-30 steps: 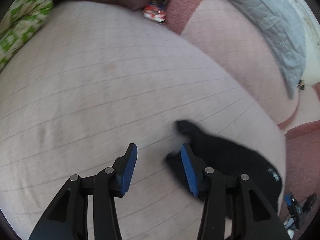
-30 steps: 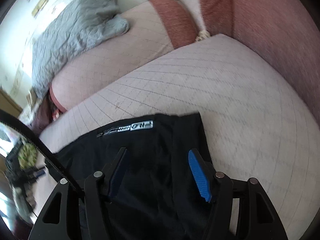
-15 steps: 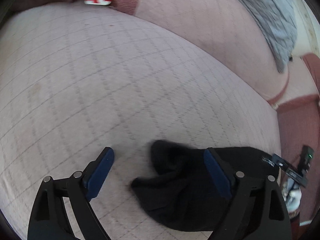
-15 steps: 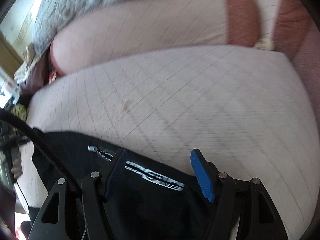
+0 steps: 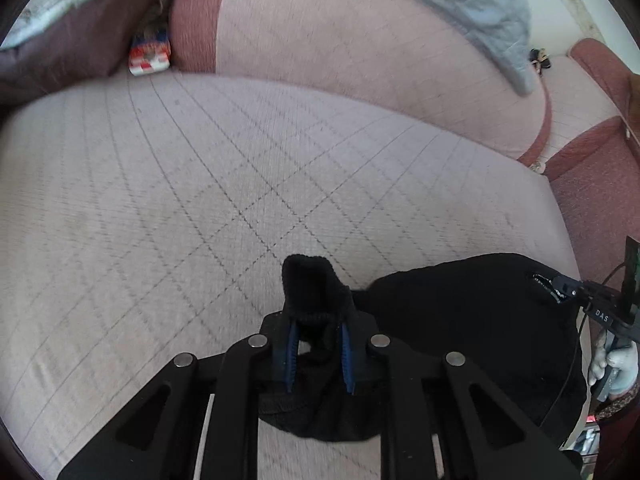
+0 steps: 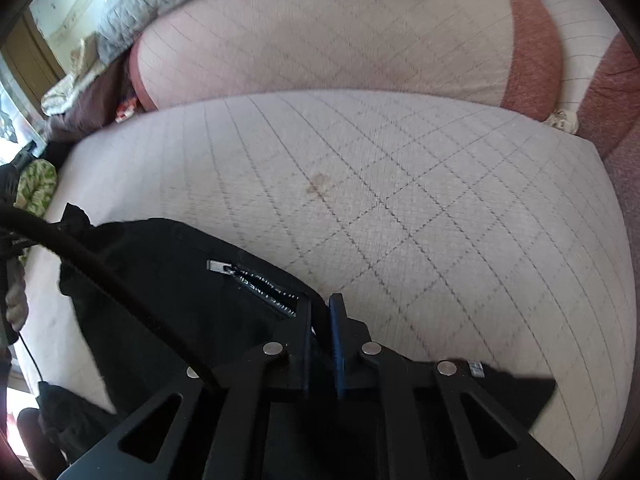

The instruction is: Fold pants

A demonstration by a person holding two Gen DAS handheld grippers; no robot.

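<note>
**Q:** Quilted sofa cushion (image 5: 248,184), pale with a diamond stitch, fills both views. Where do the black pants (image 5: 472,320) lie, and how are the fingers set?

**A:** The pants sit bunched at the near edge of the cushion, beneath and between the two tools. The left gripper (image 5: 320,354) has just been closing; its blue fingers (image 5: 292,354) now clamp a ribbed cuff (image 5: 308,284), which pokes up past the fingertips. The right gripper (image 6: 320,344) has also just closed; its fingers stand almost together, pinching the black cloth just beside the zipped pocket (image 6: 256,284).

**Q:** What could go wrong from here?

**A:** Judged from these views, three things. The right pinch looks thin, near a cloth edge, so a pull may slip it free. The left fingers hold a bunched cuff, possibly several layers, so spreading may drag a twisted leg rather than a flat one. The black cable (image 6: 120,276) crossing the pants to the left of the right fingers could snag the cloth.

**Q:** Anything beyond the fingers?

**A:** A grey blanket (image 5: 472,4) and a red-and-white packet (image 5: 150,54) lie well ahead, clear of the work.
</note>
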